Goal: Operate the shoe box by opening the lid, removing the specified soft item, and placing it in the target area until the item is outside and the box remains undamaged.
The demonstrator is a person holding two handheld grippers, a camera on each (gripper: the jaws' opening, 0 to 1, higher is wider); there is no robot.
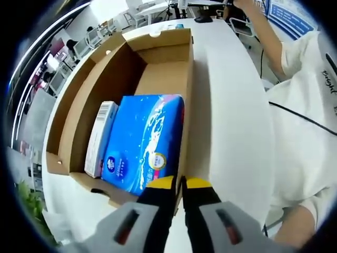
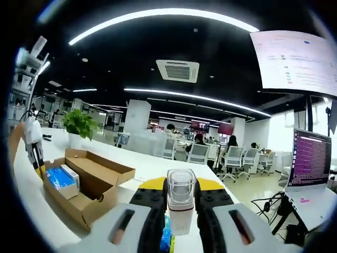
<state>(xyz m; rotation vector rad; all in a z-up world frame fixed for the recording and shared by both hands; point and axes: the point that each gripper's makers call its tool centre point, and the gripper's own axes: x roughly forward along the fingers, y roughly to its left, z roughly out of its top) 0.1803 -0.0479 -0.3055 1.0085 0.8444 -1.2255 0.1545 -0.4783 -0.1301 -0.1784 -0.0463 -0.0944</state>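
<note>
Gripping risk: we see left gripper [image 1: 179, 184] clenched on shoe box [image 1: 158, 58] wall; cardboard may tear.
Right gripper [image 2: 181, 197]: we note it grasping a clear container [image 2: 181, 196], unavailable for blue soft pack [image 1: 143, 141].

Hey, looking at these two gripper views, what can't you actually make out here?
- Blue tissue pack, left gripper view: near end hidden by the left gripper; print too small to read.
- White carton: lower side hidden by the shoe box wall.
- Clear jar, right gripper view: base hidden between the right gripper fingers.
- Monitor text: too small.
</note>
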